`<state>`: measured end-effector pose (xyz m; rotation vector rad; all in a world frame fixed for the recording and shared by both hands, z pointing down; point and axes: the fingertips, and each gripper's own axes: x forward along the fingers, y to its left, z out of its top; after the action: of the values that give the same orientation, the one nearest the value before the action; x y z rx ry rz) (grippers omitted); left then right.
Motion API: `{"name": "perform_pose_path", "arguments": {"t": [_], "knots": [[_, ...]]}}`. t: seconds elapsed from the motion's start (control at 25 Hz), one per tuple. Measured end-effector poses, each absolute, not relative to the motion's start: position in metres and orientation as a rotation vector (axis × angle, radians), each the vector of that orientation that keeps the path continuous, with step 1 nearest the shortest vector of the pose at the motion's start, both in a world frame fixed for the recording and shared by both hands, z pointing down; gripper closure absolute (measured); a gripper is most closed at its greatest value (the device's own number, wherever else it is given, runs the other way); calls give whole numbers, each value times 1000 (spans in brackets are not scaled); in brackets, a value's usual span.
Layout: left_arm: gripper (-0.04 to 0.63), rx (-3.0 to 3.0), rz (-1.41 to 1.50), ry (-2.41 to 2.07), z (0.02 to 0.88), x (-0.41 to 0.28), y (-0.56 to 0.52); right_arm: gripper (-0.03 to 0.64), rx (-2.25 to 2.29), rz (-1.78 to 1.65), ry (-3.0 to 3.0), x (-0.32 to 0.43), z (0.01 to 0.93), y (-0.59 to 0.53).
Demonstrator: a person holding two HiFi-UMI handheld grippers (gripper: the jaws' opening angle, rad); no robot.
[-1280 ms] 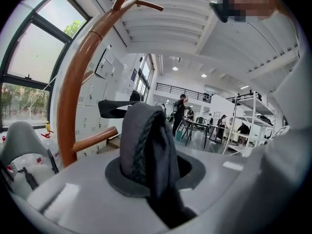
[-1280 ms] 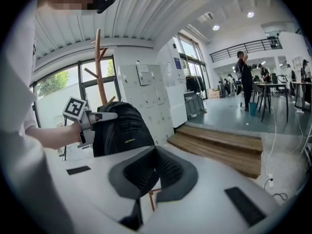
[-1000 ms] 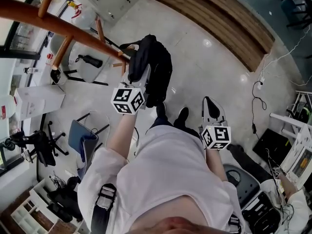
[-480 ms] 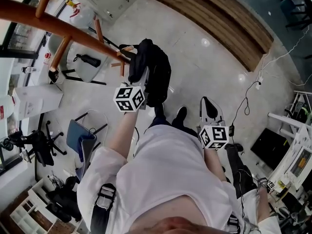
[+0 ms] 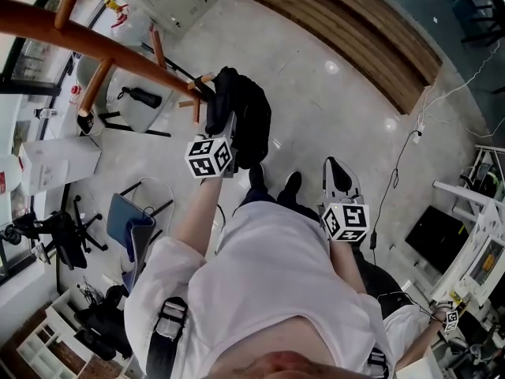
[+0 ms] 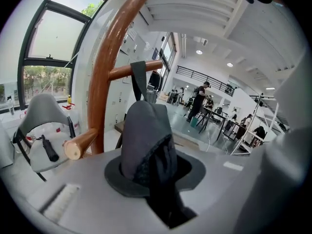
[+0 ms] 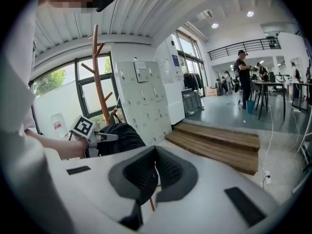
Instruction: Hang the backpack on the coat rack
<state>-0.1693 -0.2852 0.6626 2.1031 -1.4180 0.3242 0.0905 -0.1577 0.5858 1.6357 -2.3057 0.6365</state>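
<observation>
The black backpack (image 5: 241,113) hangs in front of me beside the wooden coat rack (image 5: 95,42), close to its lower pegs (image 5: 197,101). My left gripper (image 5: 227,133) is shut on the backpack's grey-black fabric (image 6: 146,140), which fills the space between its jaws. In the left gripper view a dark strap (image 6: 138,82) runs up and over a horizontal peg (image 6: 122,72) on the rack's pole (image 6: 105,77). My right gripper (image 5: 339,176) is held low at my right side, away from the rack, its pads (image 7: 168,167) together with nothing between them. From there I see the backpack (image 7: 122,135).
A white chair (image 5: 130,105) with dark items on it stands beside the rack's base. A blue chair (image 5: 130,223) is at my left. A wooden step (image 5: 347,30) crosses the floor ahead, cables (image 5: 414,144) lie at the right, and a person (image 5: 414,330) sits low right.
My left gripper has sunk a little with the backpack and drawn closer to the rack's pegs. The right gripper has stayed still. The person at the lower right has shifted.
</observation>
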Motion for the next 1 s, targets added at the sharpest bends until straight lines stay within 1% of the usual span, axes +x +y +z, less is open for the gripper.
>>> {"name": "perform_pose_path", "arguments": {"t": [0.28, 0.48, 0.64, 0.76, 1.0], "knots": [[495, 2077, 358, -1453, 680, -181, -286, 608, 1632, 663, -2304, 88, 590, -156], [453, 2045, 407, -1431, 692, -183, -286, 607, 1618, 669, -2313, 84, 591, -155], [371, 1982, 434, -1442, 698, -190, -285, 609, 1605, 698, -2316, 83, 593, -154], [337, 1943, 471, -1455, 700, -195, -284, 608, 1613, 714, -2311, 85, 596, -153], [334, 1904, 557, -1495, 694, -201, -279, 607, 1601, 717, -2327, 84, 595, -154]]}}
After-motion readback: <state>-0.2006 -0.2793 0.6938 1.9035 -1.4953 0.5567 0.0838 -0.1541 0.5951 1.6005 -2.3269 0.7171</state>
